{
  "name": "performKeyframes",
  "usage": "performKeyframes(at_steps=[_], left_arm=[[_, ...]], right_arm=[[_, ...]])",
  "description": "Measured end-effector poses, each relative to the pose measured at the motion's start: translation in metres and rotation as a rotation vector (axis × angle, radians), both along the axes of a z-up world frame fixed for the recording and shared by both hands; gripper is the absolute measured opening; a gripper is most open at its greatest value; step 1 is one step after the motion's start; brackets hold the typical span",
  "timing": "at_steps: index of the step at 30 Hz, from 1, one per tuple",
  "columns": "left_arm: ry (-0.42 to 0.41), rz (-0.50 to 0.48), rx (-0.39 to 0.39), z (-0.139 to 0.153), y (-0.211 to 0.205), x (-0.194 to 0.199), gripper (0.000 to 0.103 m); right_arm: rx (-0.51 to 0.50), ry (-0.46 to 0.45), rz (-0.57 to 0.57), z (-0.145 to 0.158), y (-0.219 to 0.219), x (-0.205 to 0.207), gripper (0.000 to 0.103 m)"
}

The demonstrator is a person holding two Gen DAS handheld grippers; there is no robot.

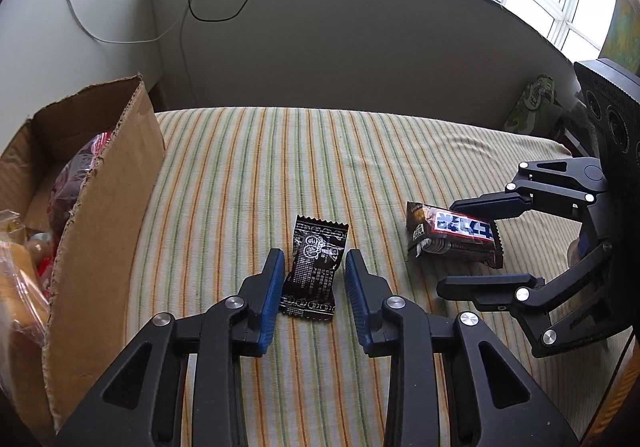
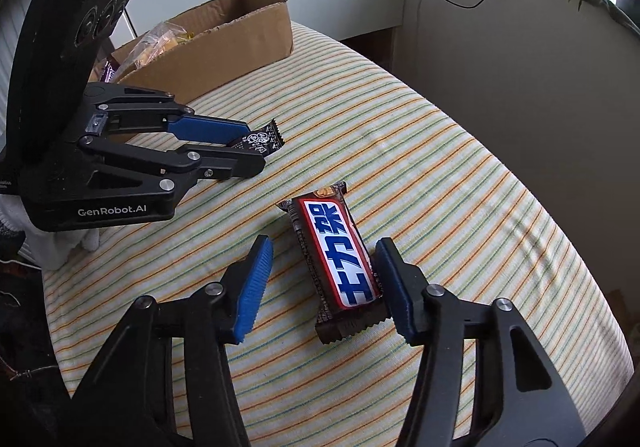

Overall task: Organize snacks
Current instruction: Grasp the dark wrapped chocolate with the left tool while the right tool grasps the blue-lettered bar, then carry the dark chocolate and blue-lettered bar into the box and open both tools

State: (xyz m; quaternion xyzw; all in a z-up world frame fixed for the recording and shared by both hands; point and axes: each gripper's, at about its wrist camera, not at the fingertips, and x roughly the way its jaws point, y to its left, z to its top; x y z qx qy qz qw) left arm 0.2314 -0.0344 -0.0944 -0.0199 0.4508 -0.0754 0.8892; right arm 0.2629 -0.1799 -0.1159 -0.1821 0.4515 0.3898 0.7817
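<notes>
A small black snack packet (image 1: 314, 267) with white print lies on the striped cloth between the open fingers of my left gripper (image 1: 314, 267); the pads flank it without clearly pressing it. It shows in the right wrist view (image 2: 262, 139) too, at the left gripper (image 2: 250, 145). A brown chocolate bar (image 2: 338, 259) with a white and blue label lies between the open fingers of my right gripper (image 2: 324, 251), close to the right pad. In the left wrist view the bar (image 1: 452, 233) sits at the right gripper (image 1: 468, 247).
An open cardboard box (image 1: 108, 207) with several bagged snacks stands at the left of the striped table (image 1: 280, 151); it shows in the right wrist view (image 2: 224, 43). A wall, cables and a window ledge with plants lie behind. A green bag (image 1: 532, 107) sits at the far right.
</notes>
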Motion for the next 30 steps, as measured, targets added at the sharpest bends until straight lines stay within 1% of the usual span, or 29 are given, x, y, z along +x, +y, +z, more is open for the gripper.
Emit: performKeyframes(at_steps=[2,4,7,9,11,17,22,30], left_arm=[[0.0,0.011,0.005,-0.001,0.001,0.002,0.023],[0.0,0.012,0.008,0.0,0.0,0.0,0.023],[0.0,0.007,0.033,0.001,-0.004,-0.002,0.023],[0.001,0.005,0.035,0.002,-0.004,-0.006,0.022],[0.003,0.008,0.027,0.002,-0.004,-0.008,0.022],[0.009,0.014,0.002,0.003,-0.003,-0.019,0.022],[0.002,0.013,-0.031,0.006,-0.005,-0.035,0.022],[-0.039,0.003,-0.059,0.025,-0.005,-0.058,0.022]], right_arm=[[-0.011,-0.015,-0.037,0.0,0.0,0.0,0.044],[-0.021,-0.025,-0.066,0.0,0.0,0.0,0.041],[-0.042,-0.037,-0.102,0.0,0.003,-0.003,0.04],[-0.052,-0.044,-0.125,0.0,0.004,-0.005,0.036],[-0.046,-0.038,-0.155,0.001,0.003,-0.007,0.03],[-0.024,-0.035,-0.236,0.002,-0.007,-0.022,0.03],[0.023,-0.022,-0.3,0.006,-0.015,-0.035,0.03],[0.057,-0.058,-0.344,0.026,-0.016,-0.062,0.03]])
